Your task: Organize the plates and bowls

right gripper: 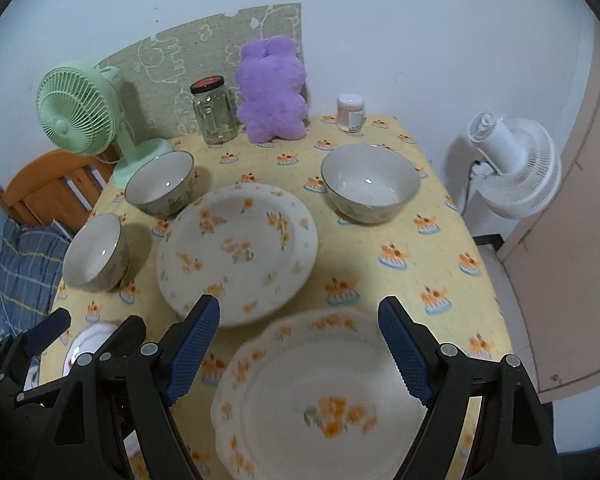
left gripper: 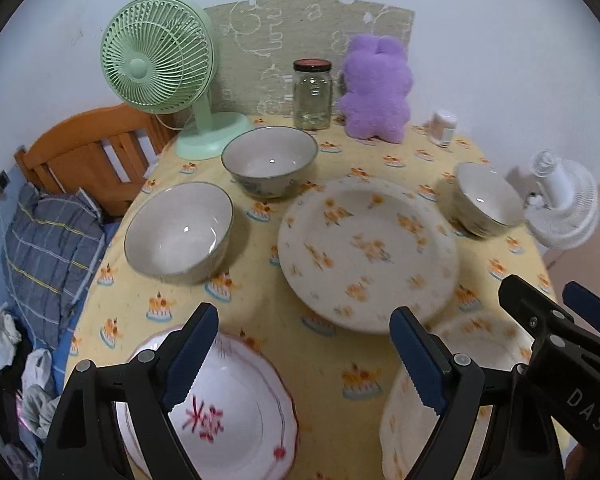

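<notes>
On the yellow tablecloth (left gripper: 260, 304) lie two plates with orange flowers: one in the middle (left gripper: 366, 254) (right gripper: 236, 252) and one at the near right (left gripper: 480, 360) (right gripper: 332, 400). A white plate with red flowers (left gripper: 236, 408) lies at the near left. Three grey-rimmed bowls stand upright: left (left gripper: 180, 232) (right gripper: 96, 252), back (left gripper: 270, 160) (right gripper: 160, 186), right (left gripper: 486, 200) (right gripper: 370, 182). My left gripper (left gripper: 300, 356) is open and empty above the near edge. My right gripper (right gripper: 300, 352) is open and empty above the near right plate.
A green fan (left gripper: 160, 64), a glass jar (left gripper: 312, 96), a purple plush toy (left gripper: 376, 88) and a small container (left gripper: 444, 126) stand along the back. A white fan (right gripper: 516, 164) stands off the right edge. A wooden bed frame (left gripper: 88, 156) is at the left.
</notes>
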The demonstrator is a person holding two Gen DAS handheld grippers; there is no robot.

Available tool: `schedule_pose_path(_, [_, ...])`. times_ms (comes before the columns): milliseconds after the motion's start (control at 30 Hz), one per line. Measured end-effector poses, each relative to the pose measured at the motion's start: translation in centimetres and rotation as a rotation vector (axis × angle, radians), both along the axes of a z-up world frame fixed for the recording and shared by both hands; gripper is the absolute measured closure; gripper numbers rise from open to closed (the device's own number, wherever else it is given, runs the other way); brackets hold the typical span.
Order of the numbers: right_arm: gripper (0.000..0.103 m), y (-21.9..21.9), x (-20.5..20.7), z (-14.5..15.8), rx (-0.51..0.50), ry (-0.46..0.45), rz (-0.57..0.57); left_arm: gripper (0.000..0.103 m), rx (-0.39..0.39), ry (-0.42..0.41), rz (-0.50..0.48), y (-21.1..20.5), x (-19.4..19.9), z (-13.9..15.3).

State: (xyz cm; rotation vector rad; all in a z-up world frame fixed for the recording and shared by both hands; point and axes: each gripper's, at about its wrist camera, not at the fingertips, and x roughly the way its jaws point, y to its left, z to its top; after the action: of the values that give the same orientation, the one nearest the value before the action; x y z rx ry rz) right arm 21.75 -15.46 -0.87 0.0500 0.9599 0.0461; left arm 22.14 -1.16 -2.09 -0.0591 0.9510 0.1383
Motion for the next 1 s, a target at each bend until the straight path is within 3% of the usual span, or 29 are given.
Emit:
schedule_pose_path(367, [0.021,0.2,8.2,-3.7,0.026,0.038,0.02,0.014,0.035,0.045,0.087,0.6,6.8,-3.3])
schedule_pose_path(500, [0.022,0.3,10.4,-5.2,0.026,0.059,0.017,0.015,0.005,0.072,0.103,0.8,8.9,-5.1])
schedule_pose_path(633, [0.025,0.4,12.2,-7.3,0.012,0.089,0.021,0.015,0.043,0.103,0.11,0.7,10.6,-6.9])
schedule_pose_path(733, [0.028,0.6,13.3,-8.7,0.006,0.116,0.022,0.021,0.052,0.123,0.111,0.7,11.5,-8.0])
schedule_pose_path(1000, [0.037,1.1,15.0,-11.5,0.021,0.186,0.048,0.034,-0.03,0.156,0.115,1.2,13.1,-9.6])
